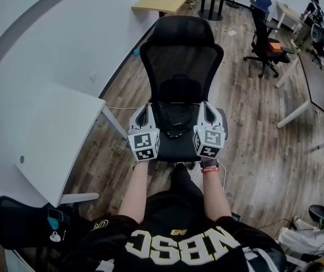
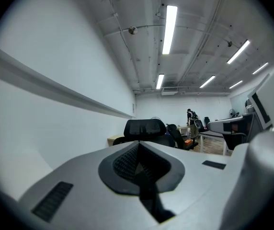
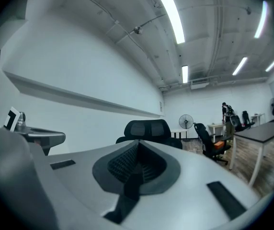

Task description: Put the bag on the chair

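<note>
Judging by position, placement appears complete: the dark bag (image 1: 176, 121) lies on the seat of the chair (image 1: 182, 50). The left gripper (image 1: 145, 111) and right gripper (image 1: 208, 110) flank it, jaws together and empty. Only withdrawal remains.

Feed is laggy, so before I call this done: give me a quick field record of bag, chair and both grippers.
bag: black, lying on the chair seat
chair: black mesh, upright, facing the person
left gripper: shut, empty, over the seat's left side
right gripper: shut, empty, over the seat's right side
</note>
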Available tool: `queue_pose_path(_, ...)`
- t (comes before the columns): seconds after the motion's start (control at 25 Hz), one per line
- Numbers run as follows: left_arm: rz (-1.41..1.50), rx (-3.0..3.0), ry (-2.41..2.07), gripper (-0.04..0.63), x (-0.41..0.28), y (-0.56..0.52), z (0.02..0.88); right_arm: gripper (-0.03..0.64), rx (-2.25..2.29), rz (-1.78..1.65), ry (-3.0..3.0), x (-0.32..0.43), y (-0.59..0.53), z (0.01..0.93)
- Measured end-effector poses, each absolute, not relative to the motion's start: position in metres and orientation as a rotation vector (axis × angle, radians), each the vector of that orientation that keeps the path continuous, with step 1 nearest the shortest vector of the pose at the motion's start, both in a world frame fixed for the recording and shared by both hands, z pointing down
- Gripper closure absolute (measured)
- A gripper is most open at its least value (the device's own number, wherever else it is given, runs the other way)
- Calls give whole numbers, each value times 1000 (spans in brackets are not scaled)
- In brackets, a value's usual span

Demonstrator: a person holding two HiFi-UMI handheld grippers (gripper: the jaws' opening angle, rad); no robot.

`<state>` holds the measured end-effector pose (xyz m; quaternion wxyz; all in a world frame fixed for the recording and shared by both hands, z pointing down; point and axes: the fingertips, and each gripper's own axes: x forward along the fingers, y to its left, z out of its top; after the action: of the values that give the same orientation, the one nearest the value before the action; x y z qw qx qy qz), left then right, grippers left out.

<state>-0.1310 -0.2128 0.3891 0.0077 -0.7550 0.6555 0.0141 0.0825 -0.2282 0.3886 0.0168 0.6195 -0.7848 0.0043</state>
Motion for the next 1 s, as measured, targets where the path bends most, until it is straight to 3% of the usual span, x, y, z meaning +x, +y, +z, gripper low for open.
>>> queue_pose_path(1.0, 6, -2354, 2106, 583, -133, -210, 416, 614, 1931, 24, -2330, 97, -215, 417)
